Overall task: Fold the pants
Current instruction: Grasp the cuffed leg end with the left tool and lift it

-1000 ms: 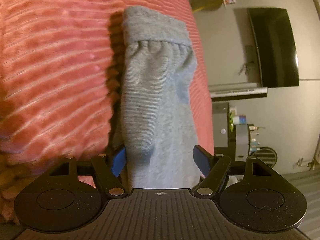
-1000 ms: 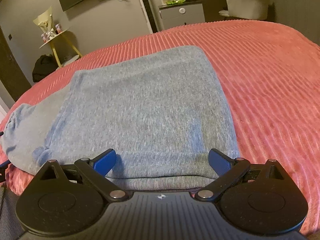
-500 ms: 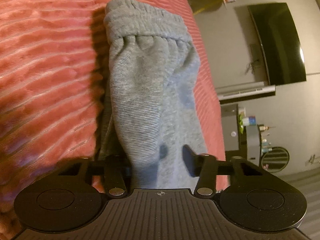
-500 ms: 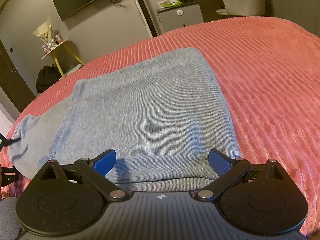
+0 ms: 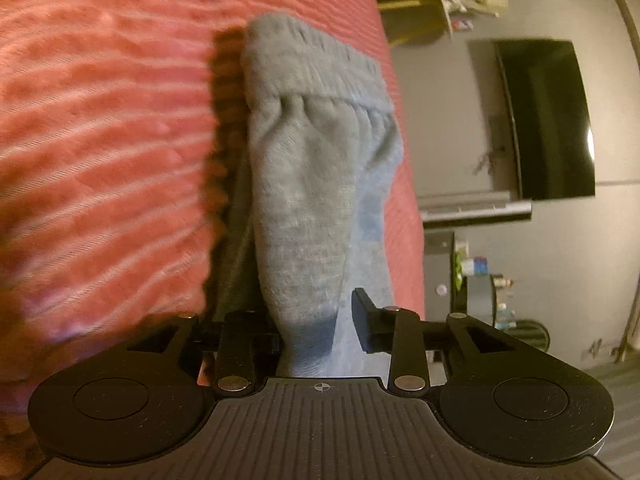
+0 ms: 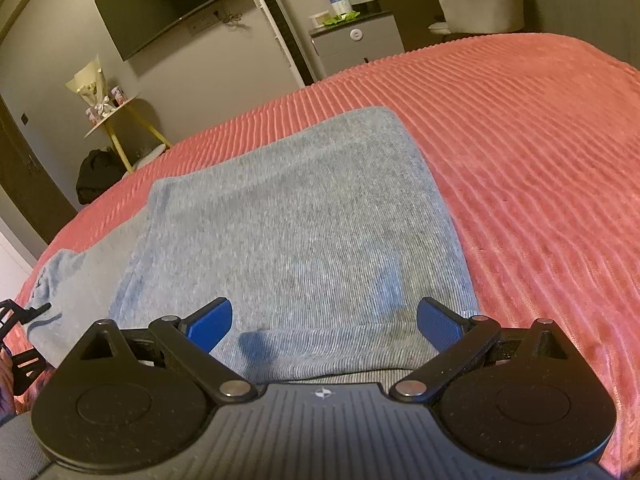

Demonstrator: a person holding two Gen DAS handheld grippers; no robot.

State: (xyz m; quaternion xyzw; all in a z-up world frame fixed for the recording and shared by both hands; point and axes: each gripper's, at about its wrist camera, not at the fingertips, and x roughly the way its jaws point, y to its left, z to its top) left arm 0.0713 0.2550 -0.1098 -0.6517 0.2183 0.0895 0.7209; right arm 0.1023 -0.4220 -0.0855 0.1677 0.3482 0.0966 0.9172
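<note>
The left tongs [image 5: 318,330] have just been closing, and a bunched fold of the grey pants [image 5: 316,184] stands between the fingers. Whether the pads press firmly on the cloth I cannot tell for sure, since the left finger is hidden behind the fold and the right finger [image 5: 362,320] stands just beside the cloth; the fabric is gathered into a narrow ridge there, so the tongs look clenched on the pants. The ribbed cuff [image 5: 316,64] of the pants is at the far end of that ridge, raised off the pink bedspread [image 5: 104,152].

The right tongs [image 6: 324,322] are spread wide and released, with the blue pads on either side of the near edge of the pants [image 6: 288,232] and not touching each other or pinching cloth. In this view the pants lie folded flat on the pink bedspread [image 6: 540,168], a broad grey rectangle with a narrower part trailing off to its left. At the left end of the pants, the tips of the left tongs [image 6: 16,320] show at the picture's edge, touching the cloth.

Beyond the pants, on the wall, hangs a dark television [image 6: 168,0].
</note>
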